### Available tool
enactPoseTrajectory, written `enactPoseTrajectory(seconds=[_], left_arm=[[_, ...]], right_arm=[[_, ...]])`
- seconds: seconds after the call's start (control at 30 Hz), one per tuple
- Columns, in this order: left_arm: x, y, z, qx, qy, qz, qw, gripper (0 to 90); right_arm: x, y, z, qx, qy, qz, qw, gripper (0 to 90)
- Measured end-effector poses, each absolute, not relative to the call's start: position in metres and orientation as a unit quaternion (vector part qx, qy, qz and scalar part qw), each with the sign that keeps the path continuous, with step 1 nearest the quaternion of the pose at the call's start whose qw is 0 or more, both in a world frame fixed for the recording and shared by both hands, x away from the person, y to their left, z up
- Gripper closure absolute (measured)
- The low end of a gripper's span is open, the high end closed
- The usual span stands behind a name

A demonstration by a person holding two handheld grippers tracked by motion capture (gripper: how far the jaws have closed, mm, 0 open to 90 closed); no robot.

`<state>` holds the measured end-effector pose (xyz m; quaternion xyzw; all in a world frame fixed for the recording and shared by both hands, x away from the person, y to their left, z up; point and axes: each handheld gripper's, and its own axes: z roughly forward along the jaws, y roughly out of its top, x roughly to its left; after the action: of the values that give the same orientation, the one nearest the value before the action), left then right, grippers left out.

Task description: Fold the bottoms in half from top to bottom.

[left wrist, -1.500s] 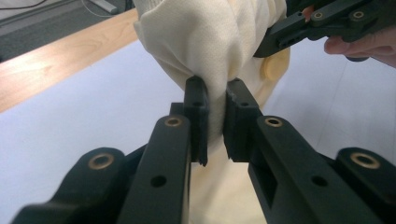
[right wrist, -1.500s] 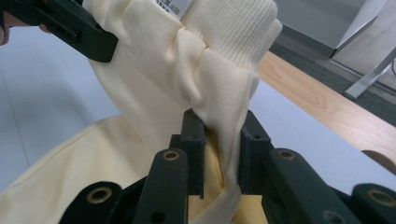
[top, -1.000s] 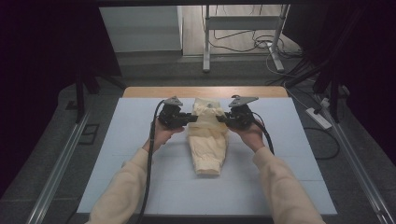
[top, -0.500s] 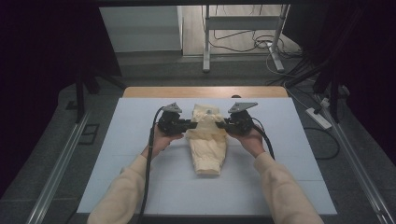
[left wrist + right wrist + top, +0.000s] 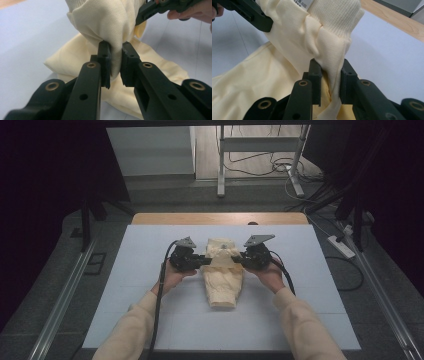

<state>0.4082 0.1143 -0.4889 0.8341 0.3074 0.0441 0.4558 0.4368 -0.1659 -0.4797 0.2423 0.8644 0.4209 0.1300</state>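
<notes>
A cream-coloured garment [image 5: 221, 276] with a ribbed collar lies lengthwise on the pale blue mat [image 5: 140, 270], its far end lifted. My left gripper [image 5: 207, 261] is shut on the left side of that raised end; in the left gripper view its pads pinch a fold of the cream cloth [image 5: 107, 22], with my left gripper [image 5: 115, 65] pointing at the bunched fabric. My right gripper [image 5: 239, 261] is shut on the right side; in the right gripper view my right gripper [image 5: 330, 82] clamps a strip of cloth below the ribbed collar [image 5: 334, 17]. The two grippers face each other across the garment.
The mat lies on a wooden table [image 5: 220, 218]. Beyond the far edge stand a metal frame leg [image 5: 220, 165] and loose cables [image 5: 260, 162] on the floor. A power strip [image 5: 341, 246] lies at the right. Rails run along both sides of the table.
Both grippers have come slightly lower and toward me with the garment's upper end, the left one more than the right. The grips on the cloth are unchanged.
</notes>
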Motion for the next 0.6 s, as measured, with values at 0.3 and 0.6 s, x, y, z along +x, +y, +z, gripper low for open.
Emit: enactPoseTrajectory(seconds=[0.3,0.6], left_arm=[[0.401,0.111,-0.495,0.843,0.299,0.039,0.445,78.4],[0.39,0.109,-0.504,0.851,0.296,0.035,0.433,75.7]], right_arm=[[0.427,-0.17,-0.485,0.233,0.871,0.412,0.131,73.8],[0.412,-0.17,-0.494,0.221,0.876,0.406,0.137,73.1]])
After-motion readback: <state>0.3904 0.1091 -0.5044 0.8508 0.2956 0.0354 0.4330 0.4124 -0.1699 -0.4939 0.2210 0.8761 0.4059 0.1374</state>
